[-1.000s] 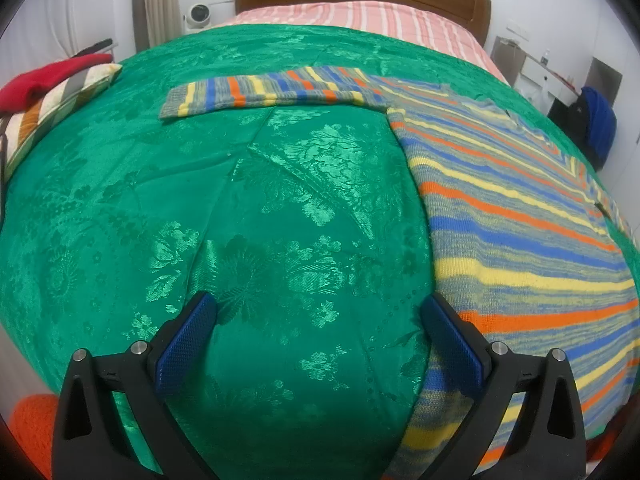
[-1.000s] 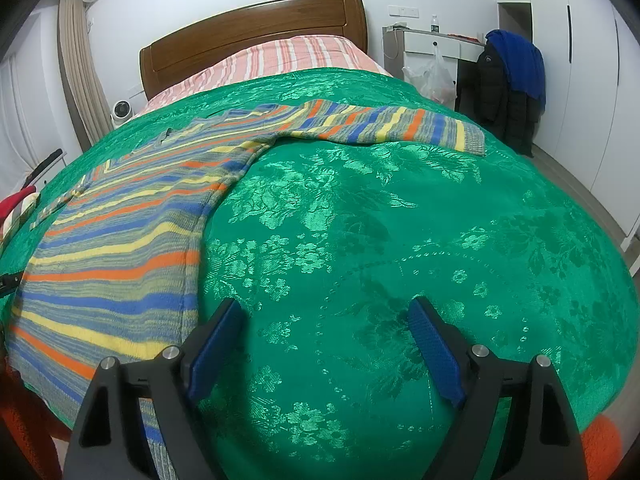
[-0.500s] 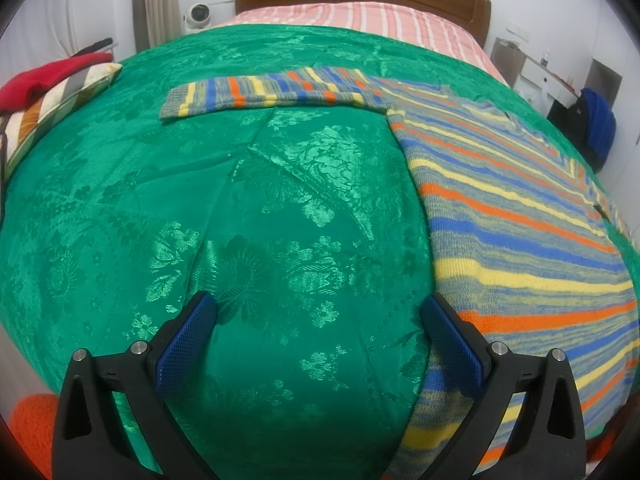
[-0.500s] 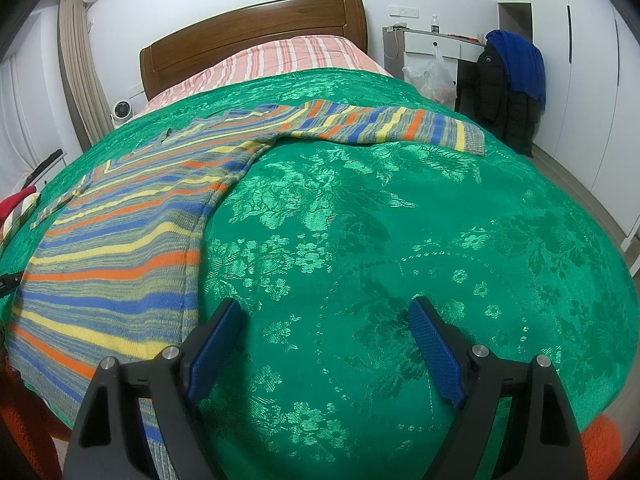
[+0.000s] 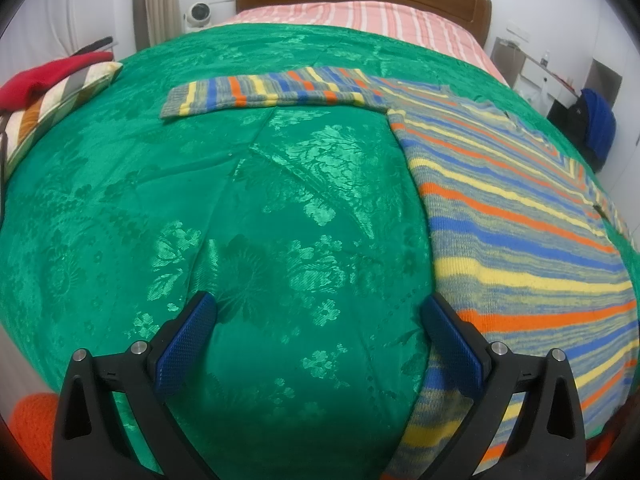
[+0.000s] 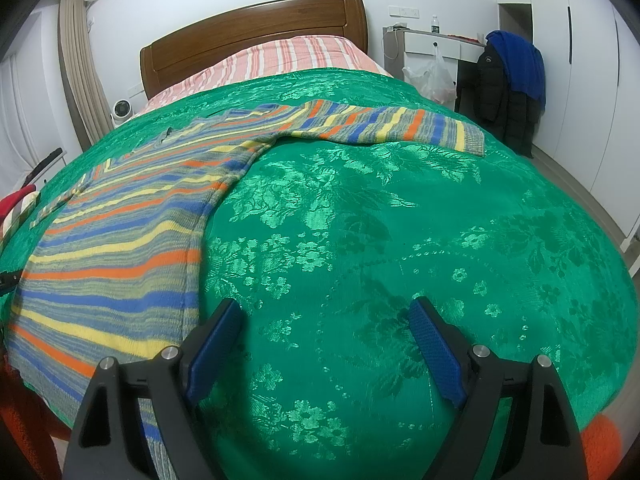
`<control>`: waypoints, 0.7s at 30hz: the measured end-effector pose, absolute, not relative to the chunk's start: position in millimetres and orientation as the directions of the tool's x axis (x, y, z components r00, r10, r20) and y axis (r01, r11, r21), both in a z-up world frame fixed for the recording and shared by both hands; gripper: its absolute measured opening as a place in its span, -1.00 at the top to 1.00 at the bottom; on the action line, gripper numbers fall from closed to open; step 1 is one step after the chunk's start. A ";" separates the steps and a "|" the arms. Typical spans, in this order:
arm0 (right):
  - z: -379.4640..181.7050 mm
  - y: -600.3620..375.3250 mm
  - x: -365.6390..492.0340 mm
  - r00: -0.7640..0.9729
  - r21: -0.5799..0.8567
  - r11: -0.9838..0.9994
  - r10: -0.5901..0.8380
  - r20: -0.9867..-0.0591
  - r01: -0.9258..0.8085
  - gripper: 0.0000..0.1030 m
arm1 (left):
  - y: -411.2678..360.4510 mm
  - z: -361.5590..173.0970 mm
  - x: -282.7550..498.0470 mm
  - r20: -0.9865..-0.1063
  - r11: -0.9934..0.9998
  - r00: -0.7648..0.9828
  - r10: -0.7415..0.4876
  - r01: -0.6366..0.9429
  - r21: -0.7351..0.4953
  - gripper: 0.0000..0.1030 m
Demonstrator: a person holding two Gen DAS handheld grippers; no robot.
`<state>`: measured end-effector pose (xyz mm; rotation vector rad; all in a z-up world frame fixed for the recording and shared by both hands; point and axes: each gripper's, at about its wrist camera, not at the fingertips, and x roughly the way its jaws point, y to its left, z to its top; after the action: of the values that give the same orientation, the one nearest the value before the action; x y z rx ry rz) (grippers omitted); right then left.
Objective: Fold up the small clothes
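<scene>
A striped sweater (image 5: 516, 216) in blue, orange and yellow lies spread flat on the green bedspread (image 5: 248, 220), with one sleeve (image 5: 268, 94) stretched to the left. My left gripper (image 5: 320, 312) is open and empty over the bedspread, its right finger at the sweater's left hem. In the right wrist view the sweater (image 6: 132, 228) lies at left with its other sleeve (image 6: 392, 126) stretched to the right. My right gripper (image 6: 324, 316) is open and empty over the bedspread (image 6: 420, 232), its left finger beside the sweater's right hem.
A wooden headboard (image 6: 256, 36) and pink striped sheet (image 6: 296, 56) are at the far end. A striped pillow with a red cloth (image 5: 52, 80) lies at the left. A chair with dark and blue coats (image 6: 508, 84) stands right of the bed.
</scene>
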<state>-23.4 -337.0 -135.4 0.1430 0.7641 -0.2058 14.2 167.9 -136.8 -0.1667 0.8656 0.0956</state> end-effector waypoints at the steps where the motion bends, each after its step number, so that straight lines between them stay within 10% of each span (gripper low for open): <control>1: -135.2 -336.9 -23.4 0.704 0.054 0.970 -0.132 -0.698 0.236 -0.66 | 167.7 -136.8 13.9 -0.764 0.983 0.645 0.016 -0.152 -0.107 -0.99; 21: -134.9 -336.7 -23.5 0.703 0.053 0.970 -0.133 -0.698 0.236 -0.69 | 168.0 -136.9 13.5 -0.765 0.983 0.644 0.016 -0.152 -0.107 -0.99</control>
<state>-23.5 -336.7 -134.9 0.1421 0.7642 -0.2058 13.5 168.0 -136.9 -0.1671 0.8664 0.0960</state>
